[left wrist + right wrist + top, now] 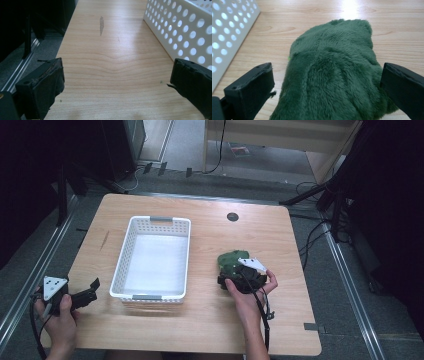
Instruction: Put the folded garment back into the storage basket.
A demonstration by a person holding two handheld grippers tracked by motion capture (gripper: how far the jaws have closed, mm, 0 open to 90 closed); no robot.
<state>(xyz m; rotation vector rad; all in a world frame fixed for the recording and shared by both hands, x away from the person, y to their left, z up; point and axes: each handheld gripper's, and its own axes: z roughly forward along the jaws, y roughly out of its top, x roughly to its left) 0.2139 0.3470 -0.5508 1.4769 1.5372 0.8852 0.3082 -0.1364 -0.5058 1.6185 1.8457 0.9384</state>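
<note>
The green plush toy [332, 72] lies on the wooden counter [210, 320], to the right of the white perforated basket [152, 257] and apart from it. The right gripper [239, 275] is over the toy, its jaws apart, one on each side of the plush body; I cannot tell if they touch it. The left gripper [82, 296] is at the near left edge of the counter, beside the basket, its jaws wide apart with bare wood between them.
</note>
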